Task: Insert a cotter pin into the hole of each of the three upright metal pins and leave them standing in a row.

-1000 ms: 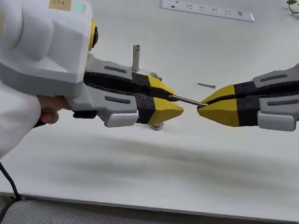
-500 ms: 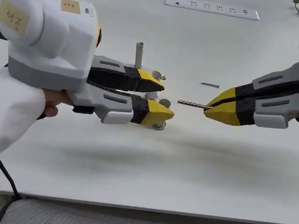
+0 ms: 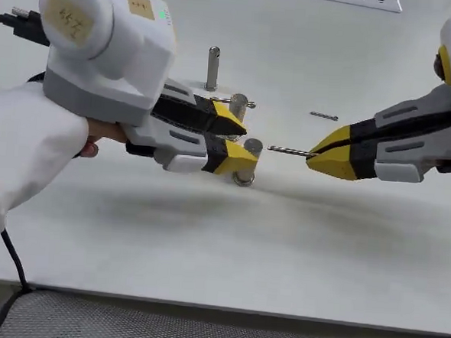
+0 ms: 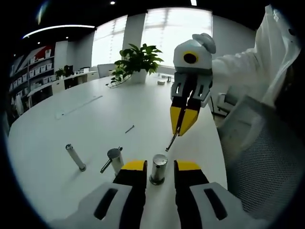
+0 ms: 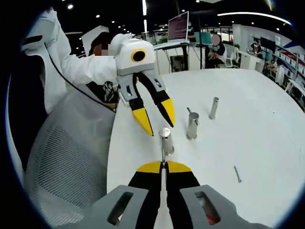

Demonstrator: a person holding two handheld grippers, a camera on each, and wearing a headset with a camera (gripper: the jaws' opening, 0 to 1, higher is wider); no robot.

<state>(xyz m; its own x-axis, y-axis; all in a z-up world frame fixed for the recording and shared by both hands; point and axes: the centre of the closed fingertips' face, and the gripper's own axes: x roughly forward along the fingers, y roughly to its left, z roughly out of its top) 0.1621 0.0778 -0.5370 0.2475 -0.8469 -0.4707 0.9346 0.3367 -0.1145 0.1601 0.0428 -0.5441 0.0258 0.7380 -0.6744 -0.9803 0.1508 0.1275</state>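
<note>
Head view, left to right: the left gripper (image 3: 240,144), clamped a second ago on the free end of the cotter pin, has let go and dropped back. Its jaws now stand spread to either side of the near pin (image 3: 249,150) without visibly pinching it. Behind them the far pin (image 3: 213,67) stands bare on the white table (image 3: 205,244). The middle pin (image 3: 238,107) already carries a fitted cotter pin (image 4: 105,167) through its hole. Right of the near pin, the cotter pin (image 3: 288,151) hangs level in the air, its tip just short of that pin's head. The right gripper (image 3: 316,156) is clenched on its tail end. Beyond it a spare cotter pin (image 3: 323,116) lies loose on the table.

The two-handed regrip looks finished. The right gripper alone now carries the cotter pin, and the left seems placed to steady the near pin for threading. By this count one of the three upright pins is done and two remain. The next move calls for lining the tip up with the near pin's cross hole, which cannot be made out from here.

No tray or box is in play. All three pins stand on their own bases straight on the table in a slanting row, and the only hole filled so far is the middle pin's.
</note>
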